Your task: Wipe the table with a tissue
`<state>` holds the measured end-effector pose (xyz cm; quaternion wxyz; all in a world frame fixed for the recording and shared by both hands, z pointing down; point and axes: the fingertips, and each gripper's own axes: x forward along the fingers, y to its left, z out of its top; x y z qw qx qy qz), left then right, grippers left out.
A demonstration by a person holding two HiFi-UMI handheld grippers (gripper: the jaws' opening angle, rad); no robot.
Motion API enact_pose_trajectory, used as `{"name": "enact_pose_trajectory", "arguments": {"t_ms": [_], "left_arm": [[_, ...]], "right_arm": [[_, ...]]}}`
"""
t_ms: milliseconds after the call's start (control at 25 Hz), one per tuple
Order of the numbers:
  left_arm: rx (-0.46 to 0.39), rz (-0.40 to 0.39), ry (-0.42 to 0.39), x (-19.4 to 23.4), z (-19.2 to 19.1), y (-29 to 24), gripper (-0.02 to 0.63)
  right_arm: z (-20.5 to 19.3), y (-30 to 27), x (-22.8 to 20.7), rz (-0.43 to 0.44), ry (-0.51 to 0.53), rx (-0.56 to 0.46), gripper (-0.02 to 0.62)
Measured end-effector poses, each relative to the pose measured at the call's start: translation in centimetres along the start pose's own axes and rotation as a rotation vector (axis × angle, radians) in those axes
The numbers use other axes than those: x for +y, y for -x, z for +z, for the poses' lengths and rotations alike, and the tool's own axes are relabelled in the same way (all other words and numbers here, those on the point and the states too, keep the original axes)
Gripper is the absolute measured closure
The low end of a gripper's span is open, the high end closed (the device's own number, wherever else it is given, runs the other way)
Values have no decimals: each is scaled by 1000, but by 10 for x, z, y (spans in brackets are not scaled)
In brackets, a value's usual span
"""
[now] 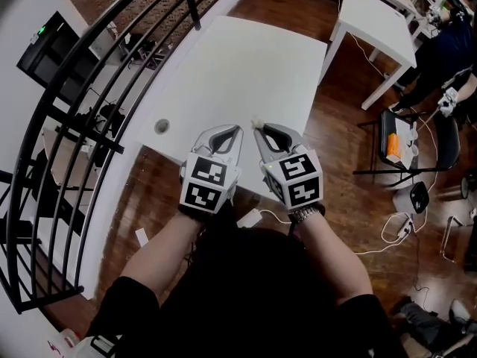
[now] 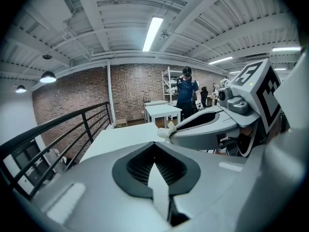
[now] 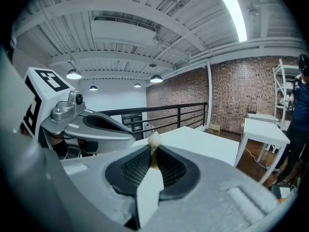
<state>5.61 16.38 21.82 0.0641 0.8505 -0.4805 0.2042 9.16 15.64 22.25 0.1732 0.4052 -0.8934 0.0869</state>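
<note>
Gripping what looks like a tissue wad (image 3: 153,139) at its tips, right gripper (image 1: 256,130) should press onto table (image 1: 238,66) ahead; left gripper (image 1: 238,131) clenched, empty.

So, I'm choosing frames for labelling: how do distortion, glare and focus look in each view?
Head view: heavy fisheye, the railing bows, white table evenly lit. Left gripper view: ceiling lamp flares, the left hand-held gripper body is soft up close. Right gripper view: dark corners, tissue at the right hand-held gripper tips fairly sharp.
</note>
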Motion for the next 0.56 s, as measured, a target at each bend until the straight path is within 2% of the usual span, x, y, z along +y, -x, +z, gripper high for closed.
{"name": "enact_pose_trajectory", "arguments": {"t_ms": [560], "left_arm": [[-14, 12, -4, 16, 3, 11, 594]], "right_arm": [[17, -6, 13, 4, 15, -14, 560]]}}
